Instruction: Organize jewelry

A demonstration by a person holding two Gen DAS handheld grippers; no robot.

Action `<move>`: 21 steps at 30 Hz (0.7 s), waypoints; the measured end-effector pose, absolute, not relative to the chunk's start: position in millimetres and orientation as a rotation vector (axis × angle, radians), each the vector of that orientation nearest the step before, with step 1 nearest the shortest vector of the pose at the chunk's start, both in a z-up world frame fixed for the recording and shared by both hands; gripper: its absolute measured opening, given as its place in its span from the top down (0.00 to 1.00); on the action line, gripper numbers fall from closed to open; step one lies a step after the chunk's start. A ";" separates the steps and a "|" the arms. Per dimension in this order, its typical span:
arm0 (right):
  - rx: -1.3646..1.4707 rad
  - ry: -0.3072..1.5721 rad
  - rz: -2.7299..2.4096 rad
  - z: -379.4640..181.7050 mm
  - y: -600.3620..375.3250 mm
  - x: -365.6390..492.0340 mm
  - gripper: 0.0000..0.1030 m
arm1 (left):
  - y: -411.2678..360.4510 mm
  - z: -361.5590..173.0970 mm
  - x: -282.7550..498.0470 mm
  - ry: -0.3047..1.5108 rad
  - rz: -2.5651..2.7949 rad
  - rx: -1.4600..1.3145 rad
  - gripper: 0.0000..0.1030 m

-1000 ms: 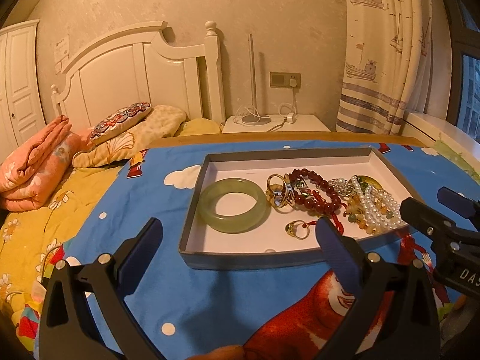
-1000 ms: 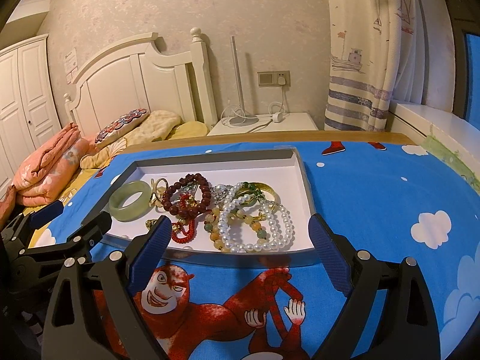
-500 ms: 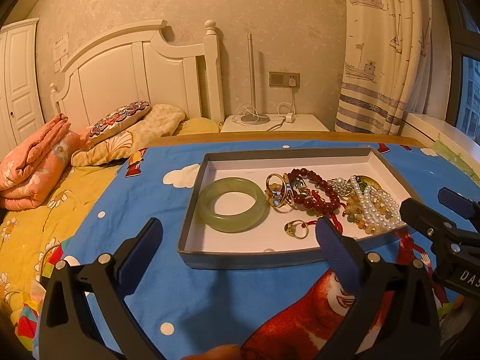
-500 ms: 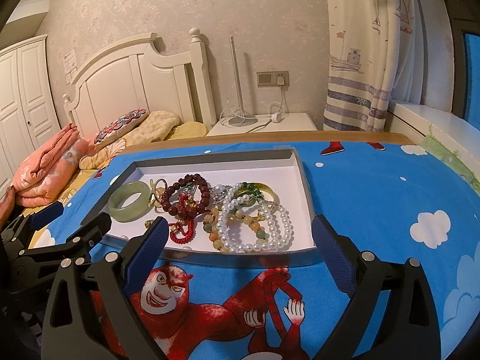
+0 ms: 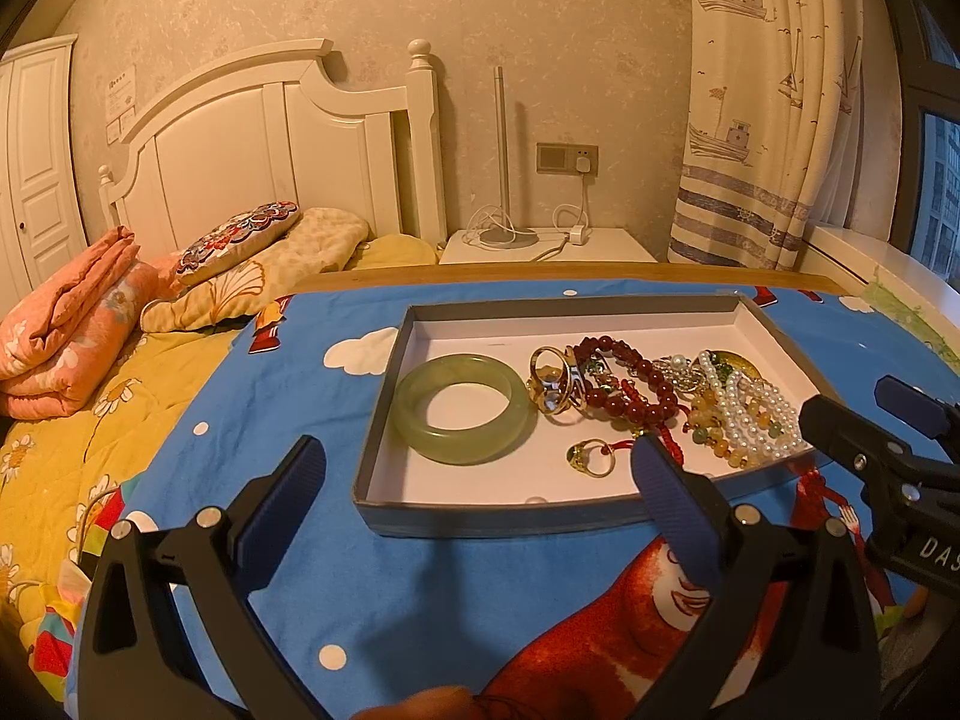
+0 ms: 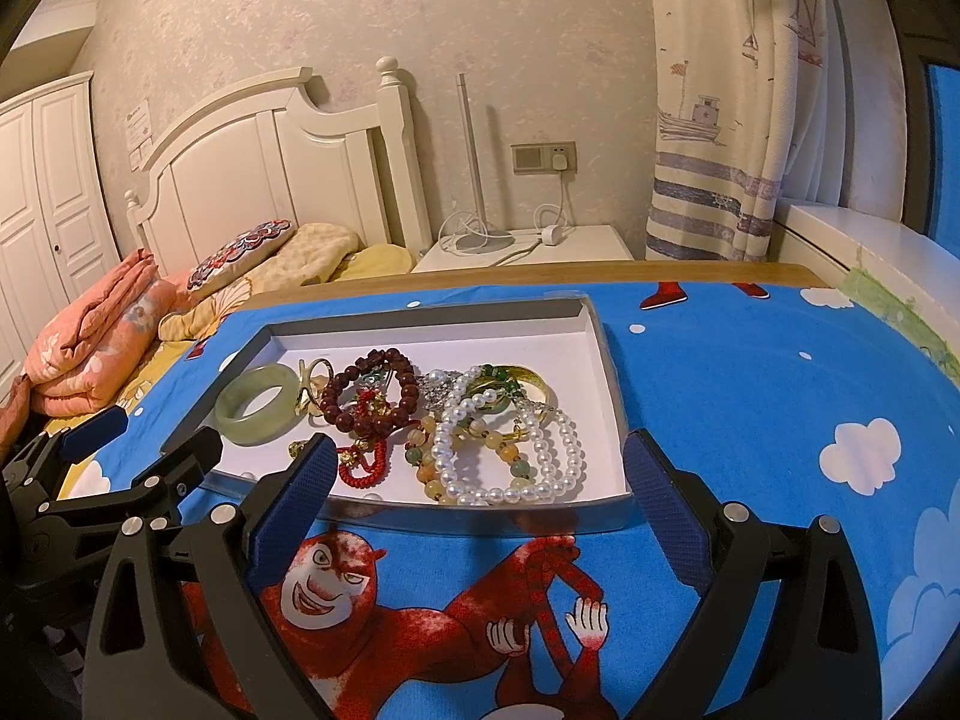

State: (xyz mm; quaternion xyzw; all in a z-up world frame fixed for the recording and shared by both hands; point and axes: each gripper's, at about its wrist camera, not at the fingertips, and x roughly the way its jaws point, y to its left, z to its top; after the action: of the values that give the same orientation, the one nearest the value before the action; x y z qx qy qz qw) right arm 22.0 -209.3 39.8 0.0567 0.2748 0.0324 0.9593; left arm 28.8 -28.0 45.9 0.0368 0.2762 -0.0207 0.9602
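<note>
A shallow grey tray (image 5: 480,519) (image 6: 420,510) with a white floor lies on a blue cartoon cloth. Inside it sit a green jade bangle (image 5: 463,408) (image 6: 259,402), gold rings (image 5: 555,384), a small gold ring (image 5: 591,457), a dark red bead bracelet (image 5: 630,381) (image 6: 372,390), a red cord charm (image 6: 363,462) and pearl bracelets (image 5: 756,414) (image 6: 510,456) in a tangle. My left gripper (image 5: 474,474) hovers open just short of the tray's near wall. My right gripper (image 6: 477,468) is open too, in front of the tray's right half. Neither holds anything.
The cloth covers a wooden table (image 6: 540,270) beside a bed with folded orange bedding (image 5: 72,324) and pillows (image 5: 252,240). A white nightstand (image 5: 546,243) with a lamp base and charger stands behind. A ship-print curtain (image 5: 774,102) hangs at right.
Both grippers have barely shifted and stay open; the right one edged slightly nearer the tray. The jewelry lies as before.
</note>
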 end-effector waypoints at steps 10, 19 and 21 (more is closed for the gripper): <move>0.115 0.557 0.066 39.9 -209.3 22.1 0.11 | -30.1 45.8 27.2 0.554 -0.056 0.067 0.02; 0.116 0.558 0.066 40.0 -209.3 22.1 0.11 | -26.1 46.4 22.6 0.547 -0.078 0.005 0.02; 0.117 0.560 0.068 39.8 -209.4 22.3 0.11 | -18.9 46.6 23.5 0.548 -0.070 -0.048 0.02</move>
State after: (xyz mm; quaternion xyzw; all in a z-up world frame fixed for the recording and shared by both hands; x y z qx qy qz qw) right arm 22.3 -209.4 39.8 0.0577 0.2763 0.0335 0.9587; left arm 23.5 -18.9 46.6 -0.0235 0.2707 -0.0347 0.9618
